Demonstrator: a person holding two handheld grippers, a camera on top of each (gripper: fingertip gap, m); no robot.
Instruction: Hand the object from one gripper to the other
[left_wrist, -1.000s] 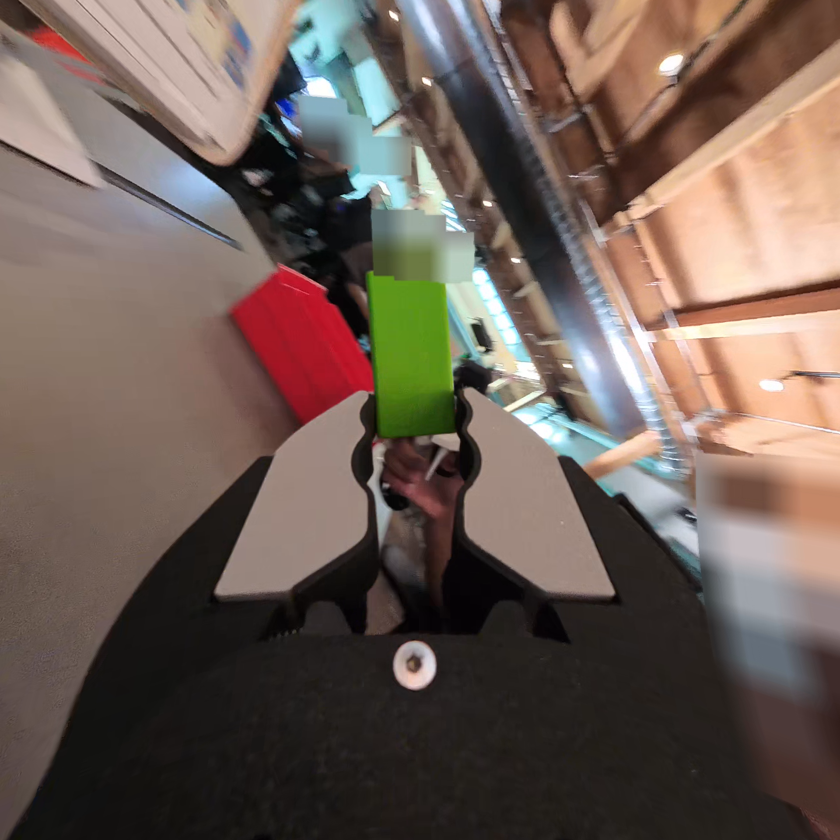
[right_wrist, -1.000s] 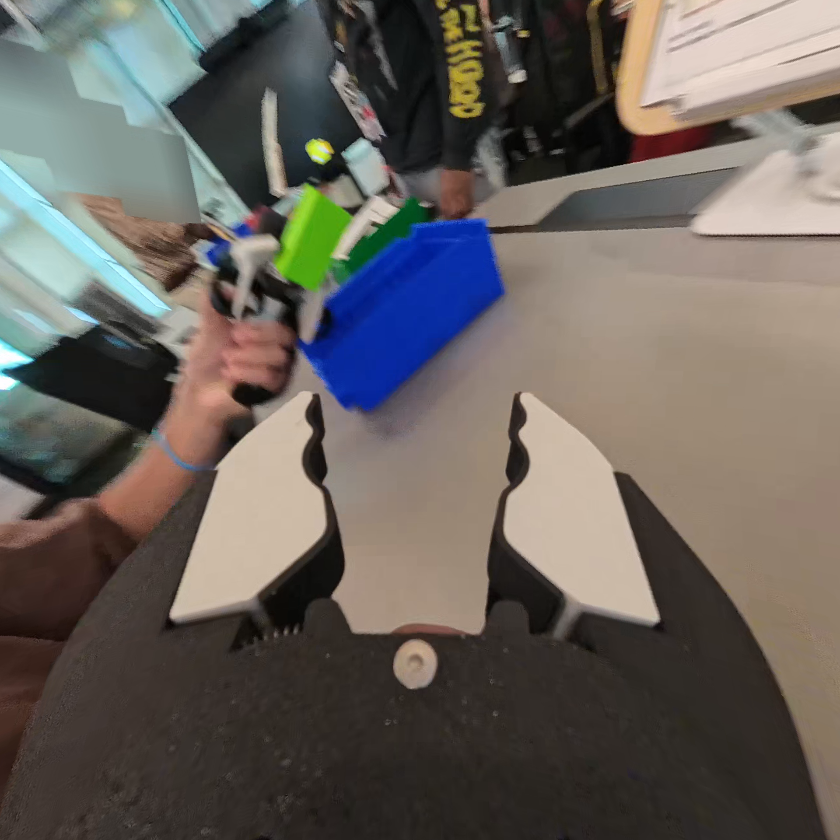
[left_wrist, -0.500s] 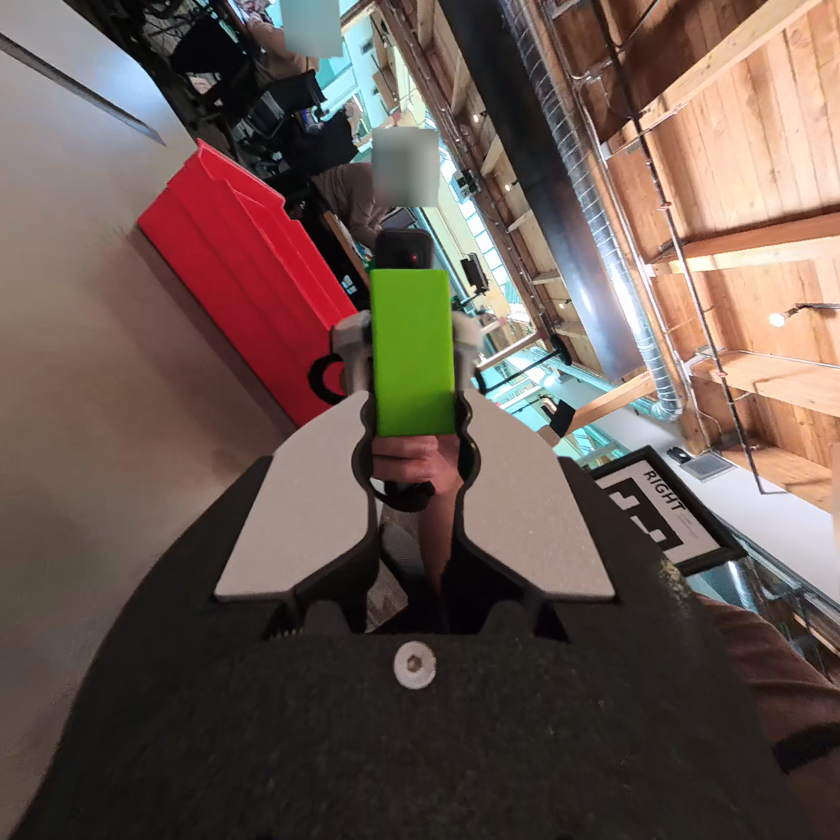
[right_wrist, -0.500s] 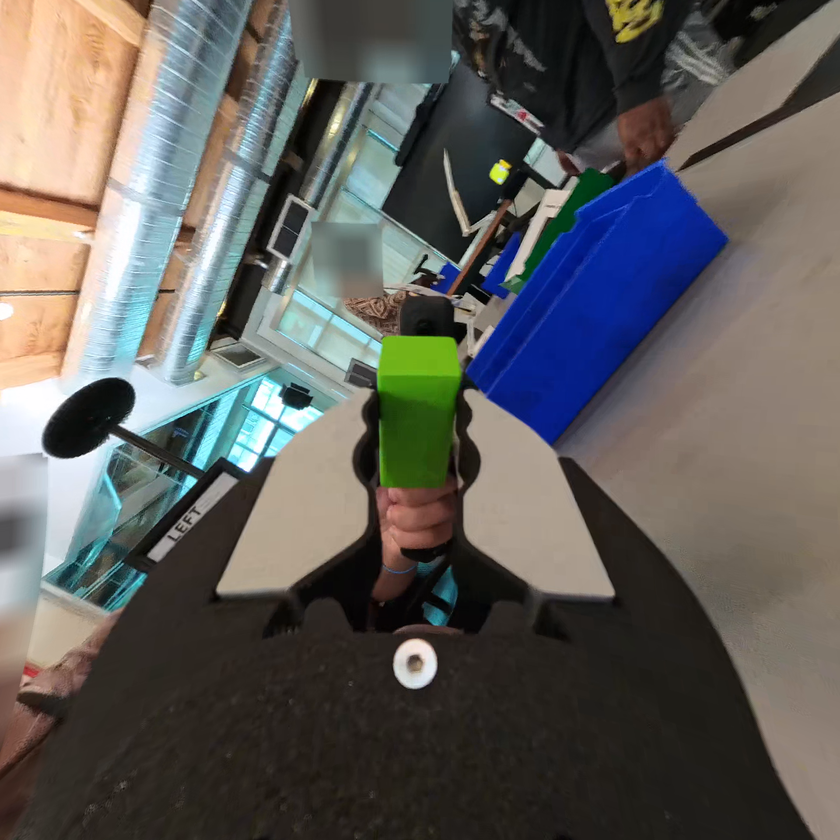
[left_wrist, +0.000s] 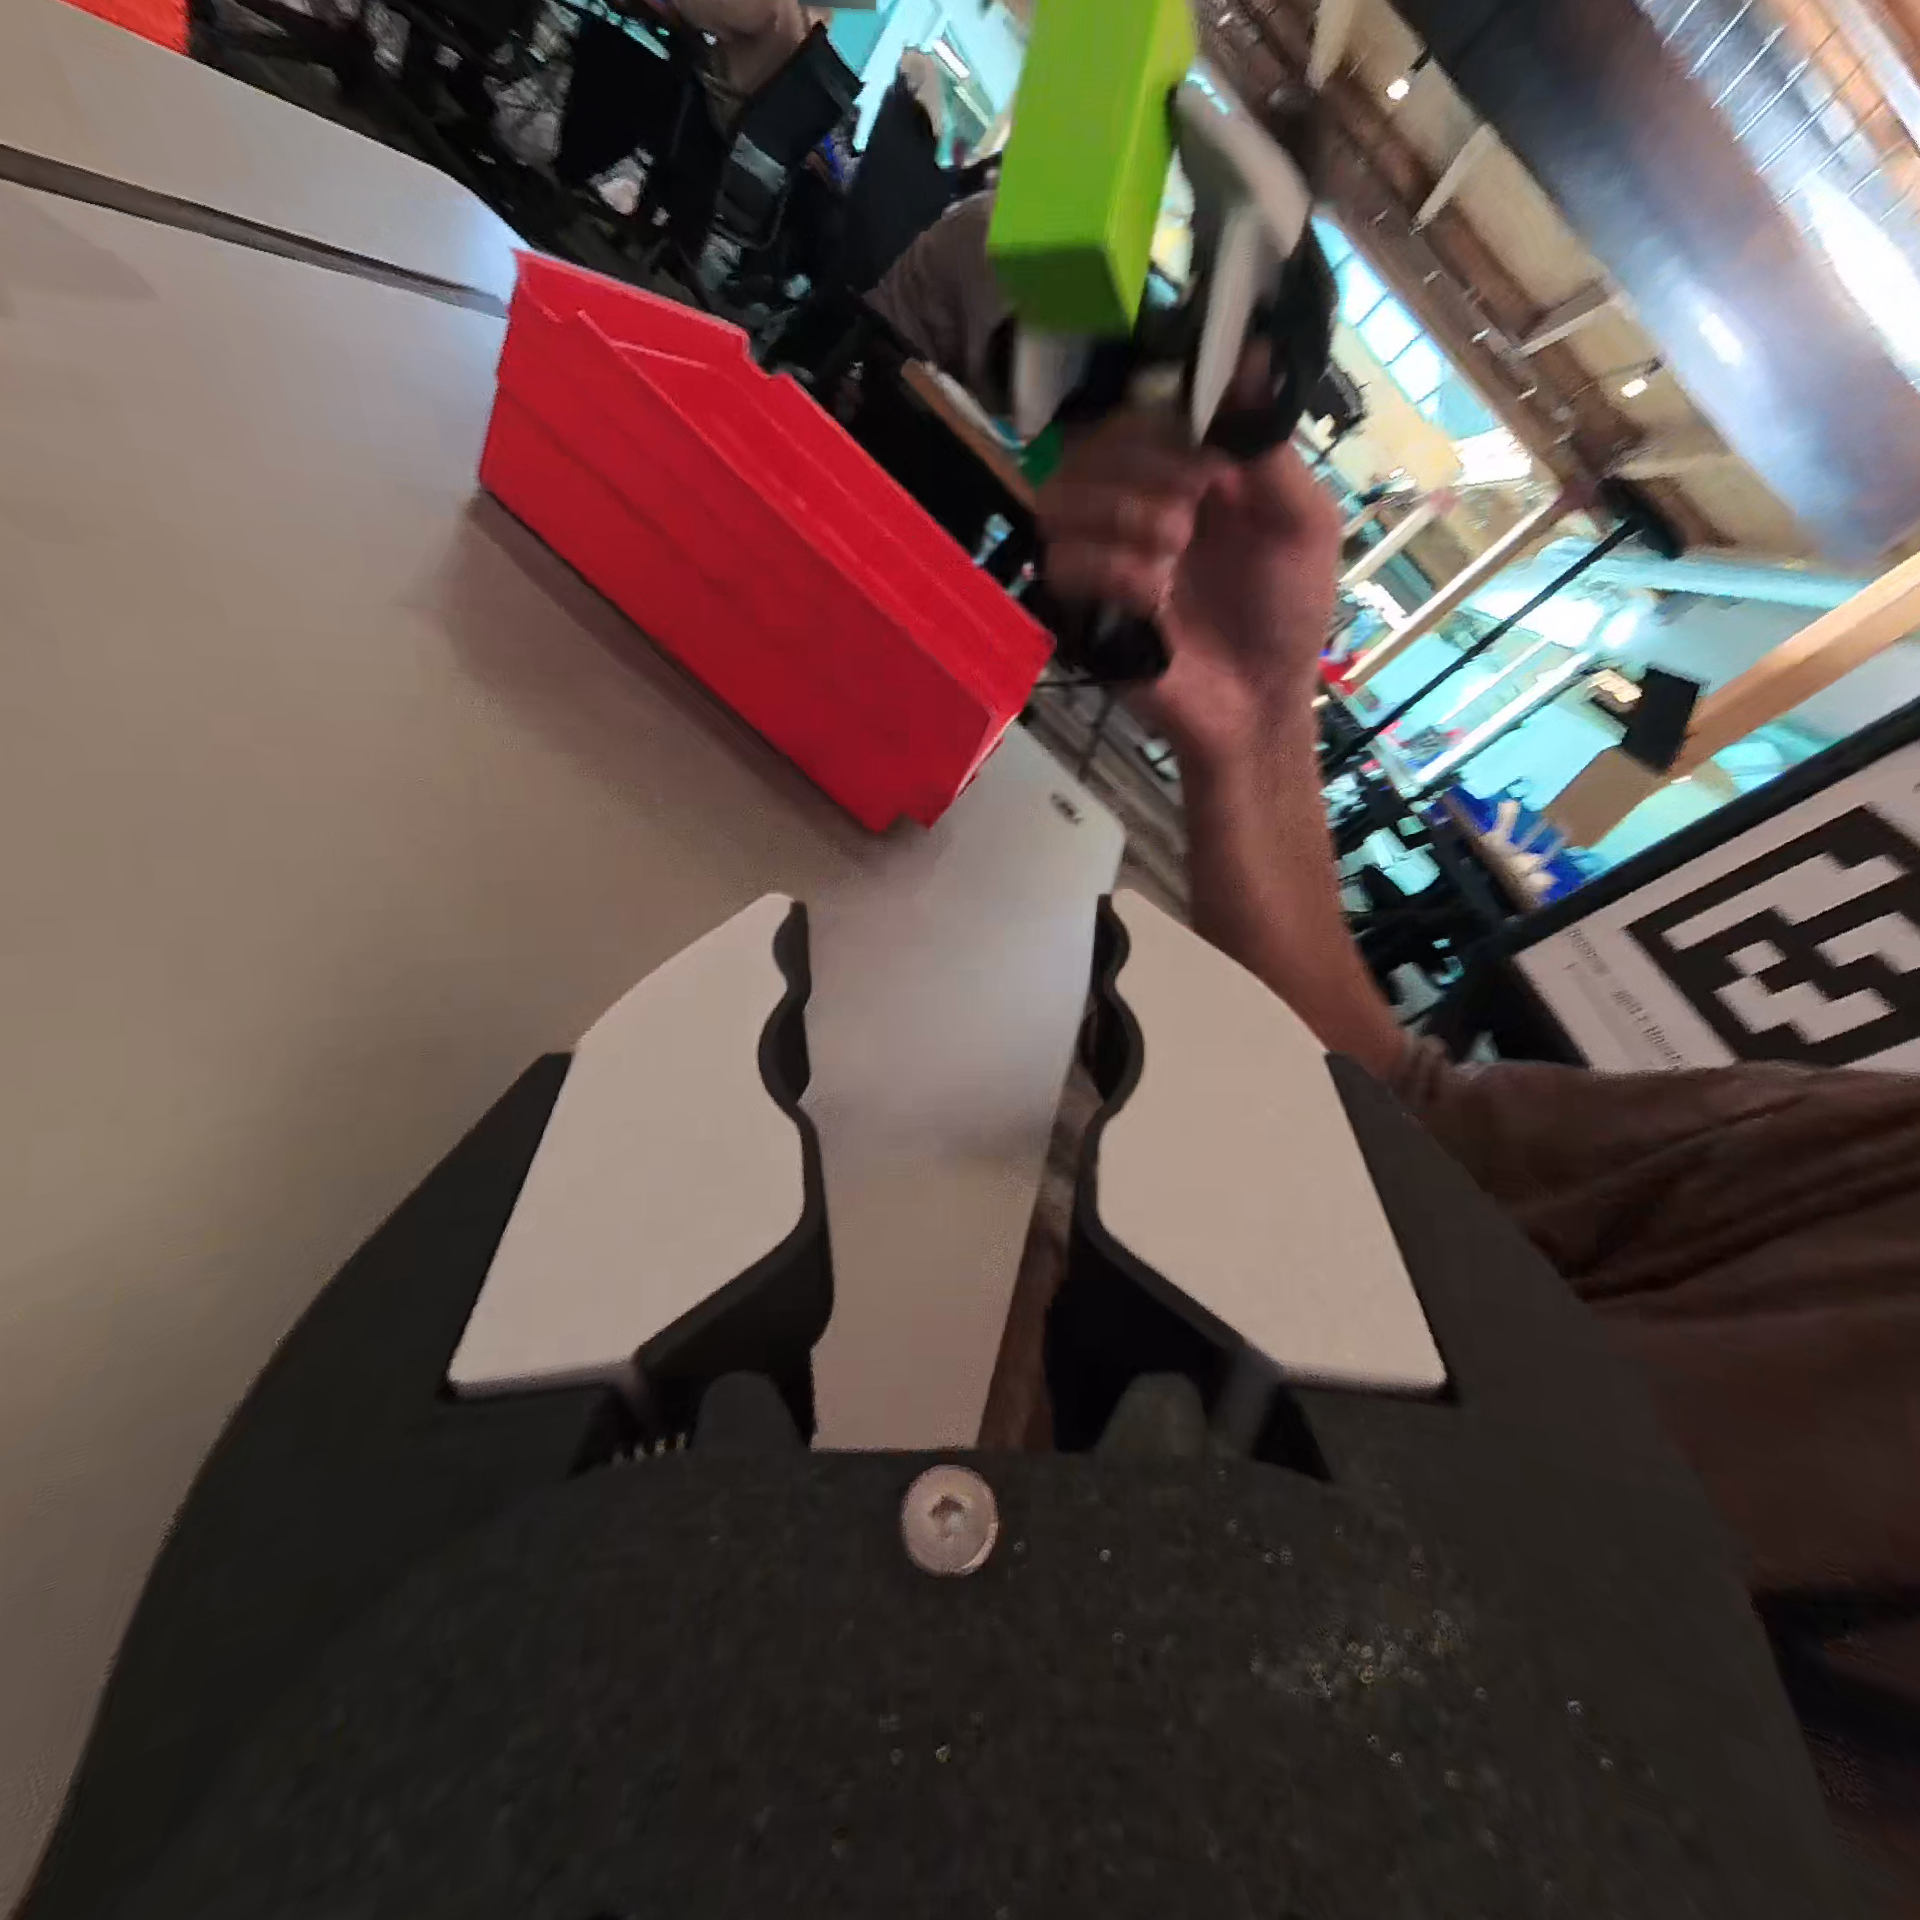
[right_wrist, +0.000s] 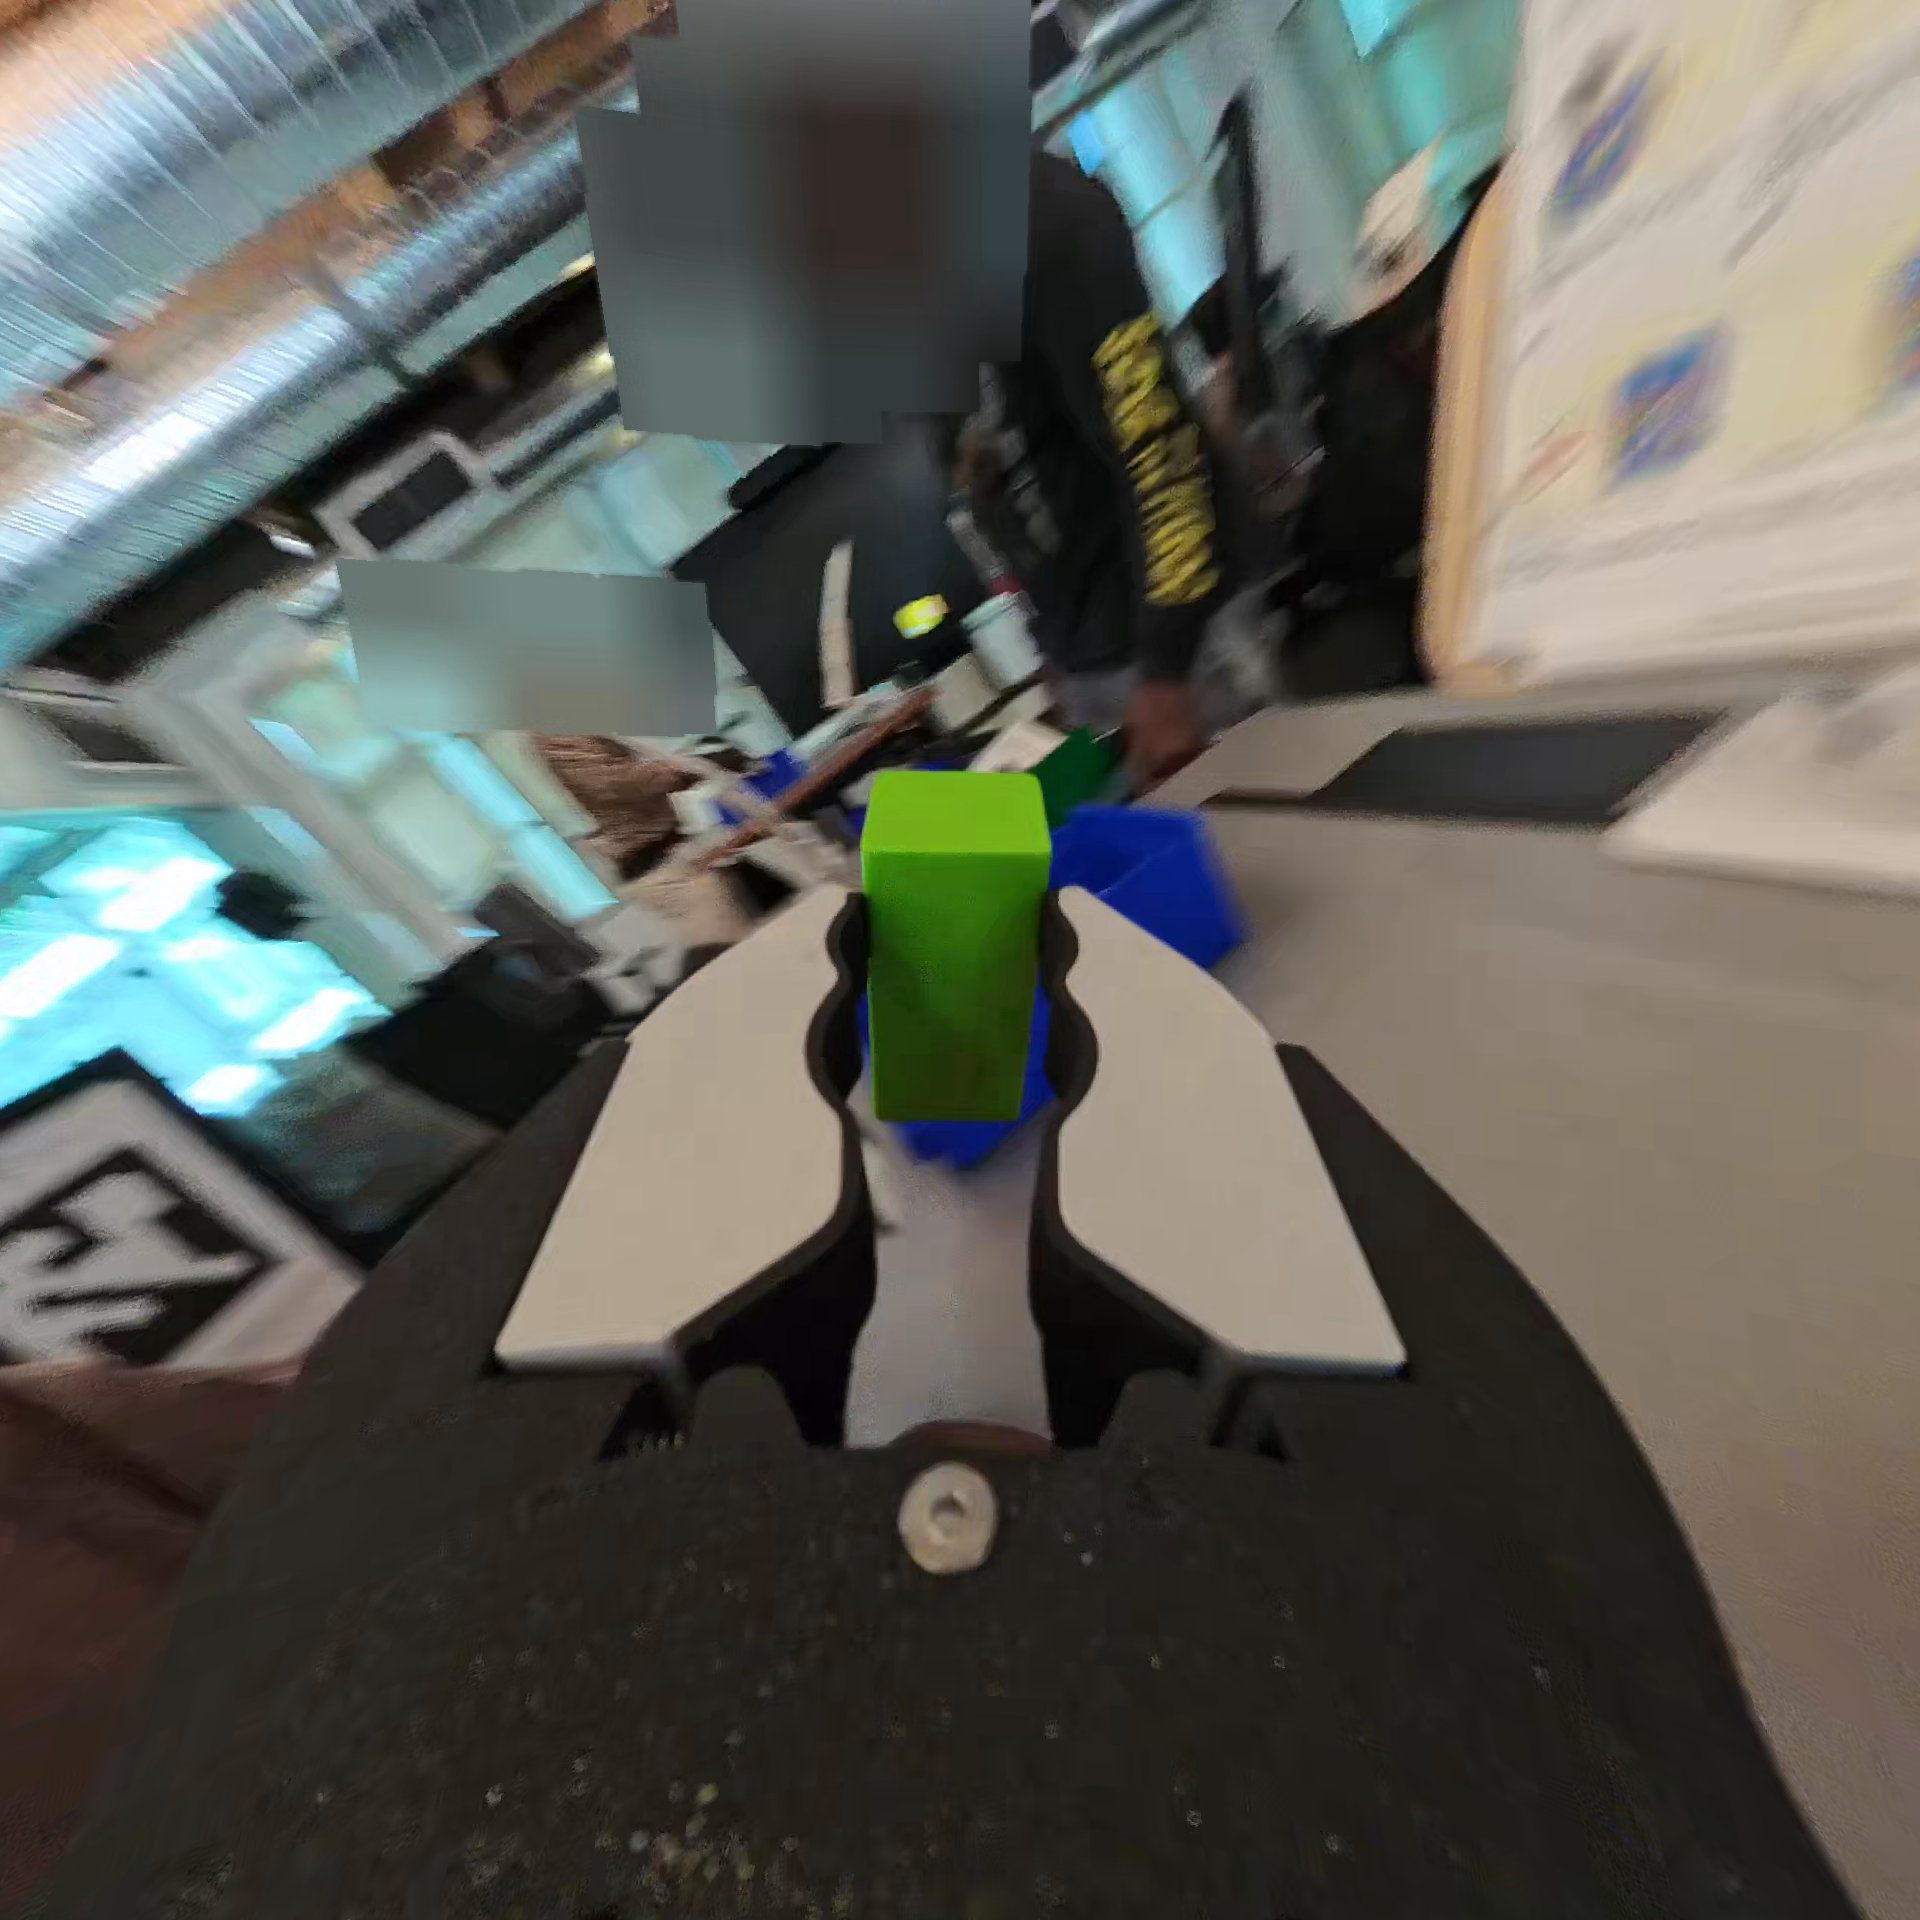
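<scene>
Right gripper (right_wrist: 954, 940) clamps green block (right_wrist: 954, 935); left gripper (left_wrist: 948, 961) gapes empty.

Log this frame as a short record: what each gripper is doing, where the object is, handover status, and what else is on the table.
left gripper: open, holding nothing
right gripper: shut on green block
block position: up off the grey table, one end sticking out past the jaws
handover status: block is held by the right gripper alone
other items: red bin and blue bin on the table
</scene>
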